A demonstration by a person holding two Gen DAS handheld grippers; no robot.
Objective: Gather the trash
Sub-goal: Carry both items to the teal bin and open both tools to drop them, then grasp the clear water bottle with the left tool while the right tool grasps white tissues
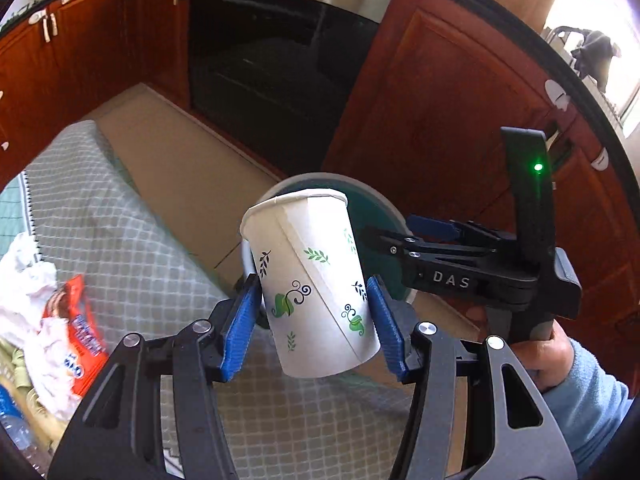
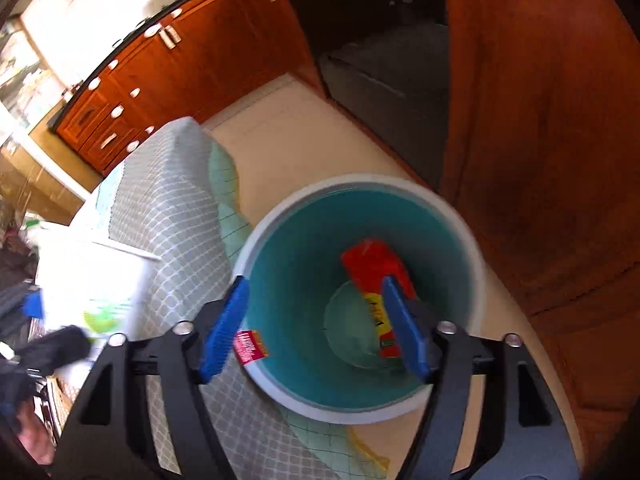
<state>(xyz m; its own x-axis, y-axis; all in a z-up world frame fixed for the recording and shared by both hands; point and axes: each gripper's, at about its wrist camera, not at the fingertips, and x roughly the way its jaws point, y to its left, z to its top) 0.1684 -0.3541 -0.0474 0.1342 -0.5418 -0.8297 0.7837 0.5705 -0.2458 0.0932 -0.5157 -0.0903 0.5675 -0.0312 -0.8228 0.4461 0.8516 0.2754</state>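
My left gripper (image 1: pixel 314 320) is shut on a white paper cup (image 1: pixel 312 280) with green leaf prints, held tilted above the table edge. Behind the cup is the teal bin (image 1: pixel 380 216) with a white rim. My right gripper (image 2: pixel 316 328) is open and empty, right above the bin (image 2: pixel 280 272). A red and yellow wrapper (image 2: pixel 374 276) lies inside the bin. My right gripper also shows in the left wrist view (image 1: pixel 404 236), over the bin. On the table at left lie crumpled white paper (image 1: pixel 24 276) and an orange wrapper (image 1: pixel 80 332).
The table has a grey checked cloth (image 1: pixel 120 248). The bin stands on a beige floor (image 2: pixel 300 136) beside the table. Red-brown cabinets (image 1: pixel 460 120) and a dark oven (image 1: pixel 280 80) stand behind. A plastic bottle (image 1: pixel 12 420) lies at the far left.
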